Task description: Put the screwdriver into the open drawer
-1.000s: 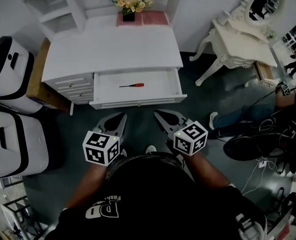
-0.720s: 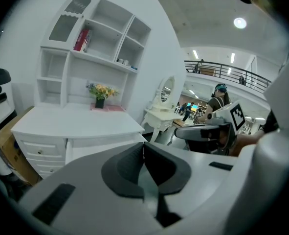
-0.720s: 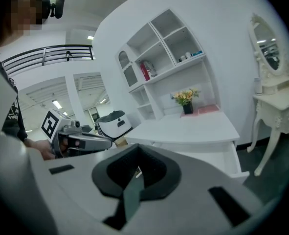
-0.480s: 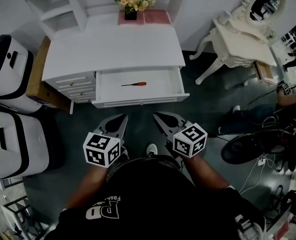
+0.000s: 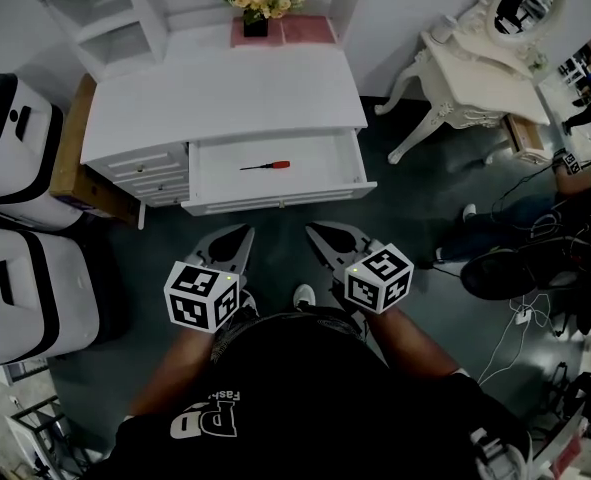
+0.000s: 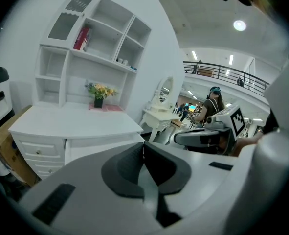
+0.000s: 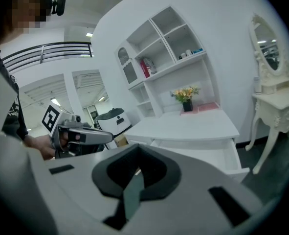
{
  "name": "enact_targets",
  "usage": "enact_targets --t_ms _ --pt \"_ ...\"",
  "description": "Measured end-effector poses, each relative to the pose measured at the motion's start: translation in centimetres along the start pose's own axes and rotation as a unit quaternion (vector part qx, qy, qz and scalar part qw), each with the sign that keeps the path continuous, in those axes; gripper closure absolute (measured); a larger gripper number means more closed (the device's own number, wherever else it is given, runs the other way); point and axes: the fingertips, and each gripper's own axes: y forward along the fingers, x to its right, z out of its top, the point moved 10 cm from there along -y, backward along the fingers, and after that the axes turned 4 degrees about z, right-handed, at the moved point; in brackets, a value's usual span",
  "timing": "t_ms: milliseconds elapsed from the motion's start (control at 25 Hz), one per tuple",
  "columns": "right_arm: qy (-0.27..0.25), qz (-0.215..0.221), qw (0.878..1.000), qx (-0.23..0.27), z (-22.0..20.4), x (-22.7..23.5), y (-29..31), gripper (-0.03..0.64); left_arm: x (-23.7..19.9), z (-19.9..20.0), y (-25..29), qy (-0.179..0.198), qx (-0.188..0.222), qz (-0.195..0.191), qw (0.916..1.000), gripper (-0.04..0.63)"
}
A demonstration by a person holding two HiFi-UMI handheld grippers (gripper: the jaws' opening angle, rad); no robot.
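Note:
A red-handled screwdriver (image 5: pixel 265 166) lies inside the open white drawer (image 5: pixel 275 203) of the white desk (image 5: pixel 220 93) in the head view. My left gripper (image 5: pixel 241 232) and right gripper (image 5: pixel 314 231) hang side by side over the dark floor, just in front of the drawer, both pointing at it. Both are shut with nothing between the jaws. In the left gripper view my left gripper (image 6: pixel 143 144) shows its jaws pressed together, with the desk (image 6: pixel 76 124) beyond. The right gripper view shows my right gripper (image 7: pixel 137 170) shut too, and the drawer (image 7: pixel 217 153) past it.
A vase of flowers (image 5: pixel 257 6) and a pink mat stand at the desk's back. White machines (image 5: pixel 20 268) and a cardboard box (image 5: pixel 70 163) stand at the left. A white dressing table (image 5: pixel 480 63) with a mirror, cables and someone's legs (image 5: pixel 495 238) are on the right.
Both grippers have kept still and shut. The screwdriver stays in the drawer. The legs at the right have shifted.

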Motion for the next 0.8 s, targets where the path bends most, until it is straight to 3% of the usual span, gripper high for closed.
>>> enact_targets --t_ms 800 --pt "0.001 0.001 1.000 -0.001 -0.09 -0.07 0.22 0.609 0.08 -0.06 0.22 0.006 -0.009 -0.005 0.9999 0.580"
